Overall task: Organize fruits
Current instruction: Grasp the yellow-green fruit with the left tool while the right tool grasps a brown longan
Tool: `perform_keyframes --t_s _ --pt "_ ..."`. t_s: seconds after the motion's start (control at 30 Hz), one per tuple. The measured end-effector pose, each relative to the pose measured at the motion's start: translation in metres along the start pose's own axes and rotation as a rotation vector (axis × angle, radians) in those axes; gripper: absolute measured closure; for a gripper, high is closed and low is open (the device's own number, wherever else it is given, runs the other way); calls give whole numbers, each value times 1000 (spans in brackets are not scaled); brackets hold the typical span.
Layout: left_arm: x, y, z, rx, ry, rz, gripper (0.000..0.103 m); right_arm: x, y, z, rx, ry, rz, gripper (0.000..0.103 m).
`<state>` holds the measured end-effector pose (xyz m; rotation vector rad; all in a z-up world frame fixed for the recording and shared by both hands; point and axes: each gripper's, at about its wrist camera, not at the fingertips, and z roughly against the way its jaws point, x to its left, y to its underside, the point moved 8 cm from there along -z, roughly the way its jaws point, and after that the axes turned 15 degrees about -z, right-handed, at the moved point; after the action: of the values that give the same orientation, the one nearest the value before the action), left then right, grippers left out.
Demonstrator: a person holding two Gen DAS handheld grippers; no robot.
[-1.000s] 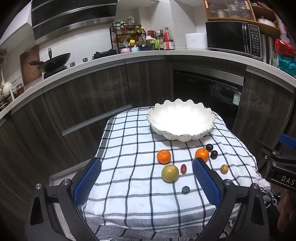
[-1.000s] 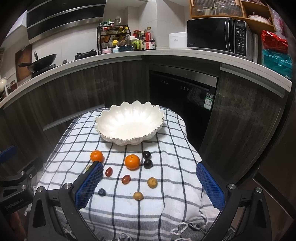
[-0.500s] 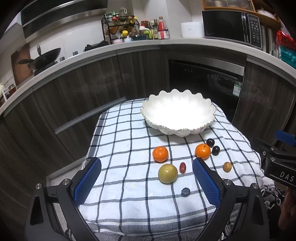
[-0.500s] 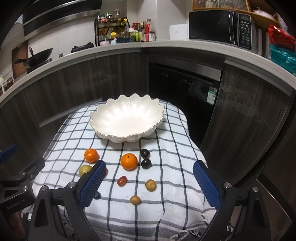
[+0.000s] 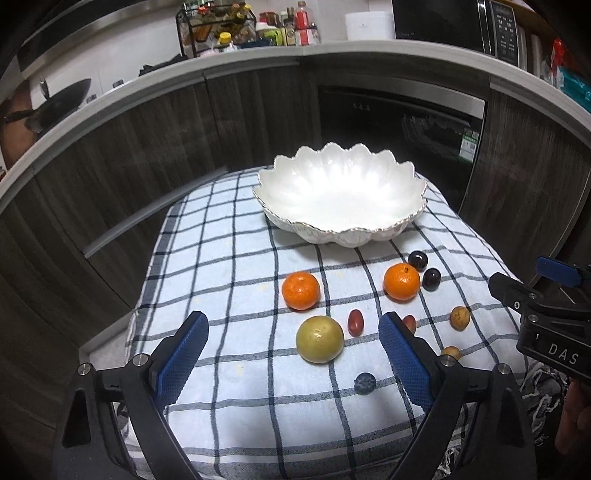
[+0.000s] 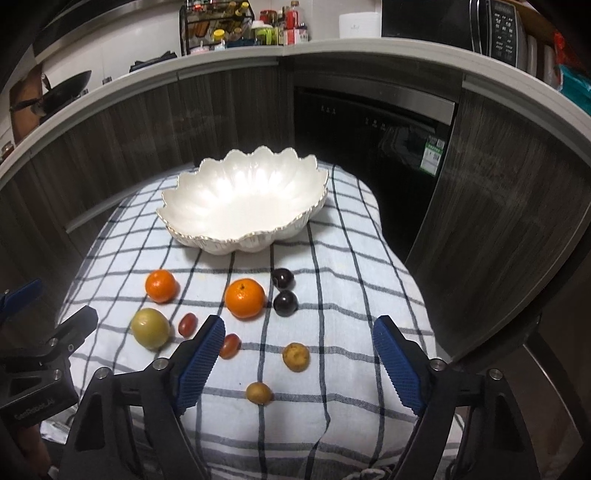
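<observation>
An empty white scalloped bowl stands at the far side of a checked cloth. In front of it lie two oranges, a yellow-green fruit, two dark plums, red dates, small brown fruits and a blueberry. My left gripper is open above the cloth, with the yellow-green fruit between its fingers further ahead. My right gripper is open, low over the brown fruits, beside an orange.
The cloth-covered table drops off on all sides. Dark cabinets and an oven stand behind it. The counter above holds a spice rack, a wok and a microwave.
Both grippers have moved forward and down toward the fruit, which now looks larger. Both stay open. No fruit has moved.
</observation>
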<state>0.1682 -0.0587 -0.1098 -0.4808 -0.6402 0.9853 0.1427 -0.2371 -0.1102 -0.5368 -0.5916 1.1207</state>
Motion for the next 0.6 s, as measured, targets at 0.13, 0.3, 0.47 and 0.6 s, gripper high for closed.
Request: perform_keyframes --t_s 0.13,0.3,0.47,0.6 --pt "-4 1 -16 21 19 -7 15 0 4 -13 31 2 5 25" --pt "-8 4 -33 59 43 -1 17 -1 11 -31 74 5 7 30" --pt "-15 8 -52 97 69 -4 17 -2 19 -47 119 5 4 33" --pt "-20 13 -66 127 91 -7 21 -4 25 -58 147 12 6 37"
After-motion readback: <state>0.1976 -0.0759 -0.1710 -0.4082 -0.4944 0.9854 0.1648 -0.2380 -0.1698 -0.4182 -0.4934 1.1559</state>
